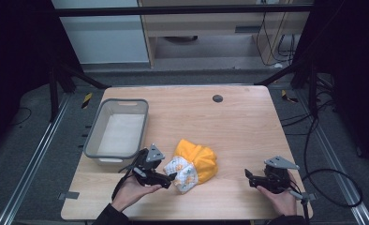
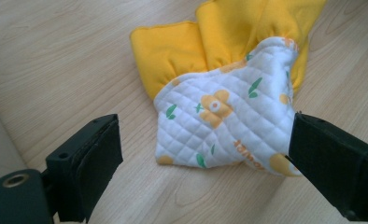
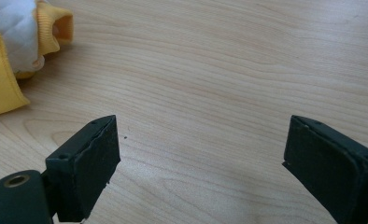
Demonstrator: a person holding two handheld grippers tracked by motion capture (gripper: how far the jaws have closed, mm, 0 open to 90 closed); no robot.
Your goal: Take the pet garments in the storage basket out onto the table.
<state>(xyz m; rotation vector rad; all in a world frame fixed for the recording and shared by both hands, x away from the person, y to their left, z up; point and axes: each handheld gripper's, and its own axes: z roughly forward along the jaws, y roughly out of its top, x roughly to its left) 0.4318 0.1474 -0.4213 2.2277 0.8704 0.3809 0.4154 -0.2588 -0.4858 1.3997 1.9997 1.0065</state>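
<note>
Both grippers, left point(image 1: 172, 177) and right point(image 1: 247, 175), jaws apart; bare tabletop point(image 1: 239, 136) between garment point(image 1: 194, 165) and right edge.

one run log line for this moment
left gripper: open, at garment | right gripper: open, empty | bin: empty

high view: looking forward and down over the whole counter point(image 1: 239, 122) | left gripper view: riding low, facing the yellow-and-white garment point(image 2: 229, 107) up close | right gripper view: skimming bare wood, catching the garment's edge | all three are sharing that garment
</note>
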